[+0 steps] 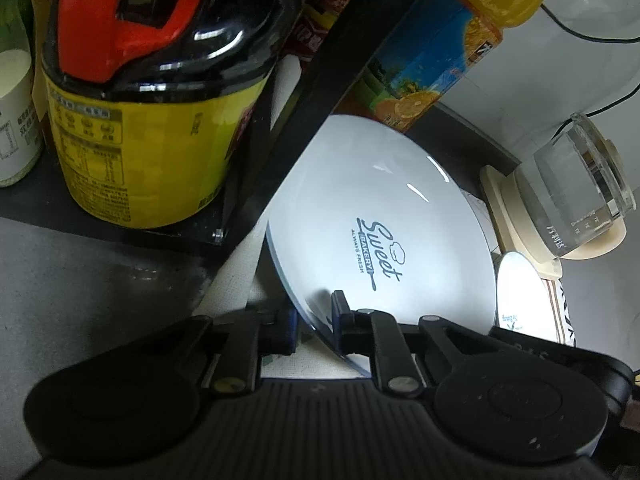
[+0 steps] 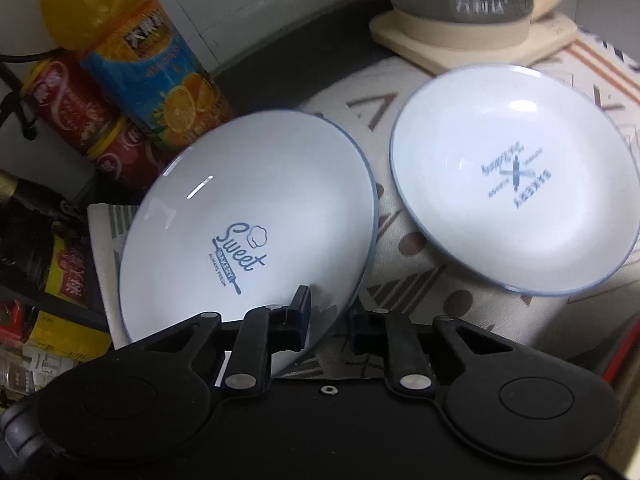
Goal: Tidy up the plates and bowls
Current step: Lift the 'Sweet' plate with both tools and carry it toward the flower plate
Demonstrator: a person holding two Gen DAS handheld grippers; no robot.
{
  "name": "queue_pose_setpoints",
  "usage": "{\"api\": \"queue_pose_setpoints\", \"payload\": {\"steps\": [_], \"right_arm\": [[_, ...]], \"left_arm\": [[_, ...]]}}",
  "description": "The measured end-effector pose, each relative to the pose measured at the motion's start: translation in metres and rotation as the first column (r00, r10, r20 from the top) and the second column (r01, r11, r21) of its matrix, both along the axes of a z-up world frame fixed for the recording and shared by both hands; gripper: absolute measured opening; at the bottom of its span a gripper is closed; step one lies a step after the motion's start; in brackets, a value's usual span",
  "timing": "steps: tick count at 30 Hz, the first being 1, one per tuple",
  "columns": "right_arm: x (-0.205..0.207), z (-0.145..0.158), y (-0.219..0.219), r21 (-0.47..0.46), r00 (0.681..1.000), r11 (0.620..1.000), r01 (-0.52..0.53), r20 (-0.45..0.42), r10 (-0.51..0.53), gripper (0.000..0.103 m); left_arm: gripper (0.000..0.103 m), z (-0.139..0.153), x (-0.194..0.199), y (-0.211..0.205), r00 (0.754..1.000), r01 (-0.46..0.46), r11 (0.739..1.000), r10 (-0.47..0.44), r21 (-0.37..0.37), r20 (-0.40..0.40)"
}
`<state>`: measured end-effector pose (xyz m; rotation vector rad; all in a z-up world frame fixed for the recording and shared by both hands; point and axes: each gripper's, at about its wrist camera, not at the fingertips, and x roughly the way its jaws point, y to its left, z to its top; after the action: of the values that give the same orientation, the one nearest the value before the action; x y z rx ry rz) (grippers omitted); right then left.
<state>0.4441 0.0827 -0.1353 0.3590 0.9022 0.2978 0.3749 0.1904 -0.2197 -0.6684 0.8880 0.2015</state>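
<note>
In the left wrist view, my left gripper (image 1: 314,324) is shut on the near rim of a white plate (image 1: 380,208) printed "Sweet Bakery". The plate is tilted up, close to a black shelf post (image 1: 320,92). The right wrist view shows my right gripper (image 2: 330,326) shut on the near rim of a tilted "Sweet Bakery" plate (image 2: 248,200). Neither gripper appears in the other's view, so I cannot tell whether both hold one plate. A second white plate (image 2: 516,208), printed "Bakery", lies on the patterned cloth (image 2: 420,280) to the right, and it also shows as the second plate (image 1: 520,292).
A large yellow-labelled jug (image 1: 140,152) with a red and black top stands on the black shelf at left. An orange juice bottle (image 2: 148,64) and red cans (image 2: 80,112) stand behind the held plate. A glass kettle (image 2: 464,0) on a cream base sits at the back right.
</note>
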Motion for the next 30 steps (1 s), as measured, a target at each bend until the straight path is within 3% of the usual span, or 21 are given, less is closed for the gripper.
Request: {"api": "queue_pose_setpoints", "payload": {"steps": [13, 30], "right_arm": [[-0.020, 0.027, -0.018, 0.012, 0.994, 0.998, -0.055, 0.097, 0.053, 0.015], [-0.067, 0.041, -0.043, 0.033, 0.978, 0.992, -0.119, 0.177, 0.111, 0.015]], "left_arm": [[0.016, 0.027, -0.016, -0.012, 1.000, -0.017, 1.000, 0.016, 0.020, 0.025], [0.016, 0.055, -0.073, -0.042, 0.995, -0.073, 0.996, 0.069, 0.056, 0.068]]}}
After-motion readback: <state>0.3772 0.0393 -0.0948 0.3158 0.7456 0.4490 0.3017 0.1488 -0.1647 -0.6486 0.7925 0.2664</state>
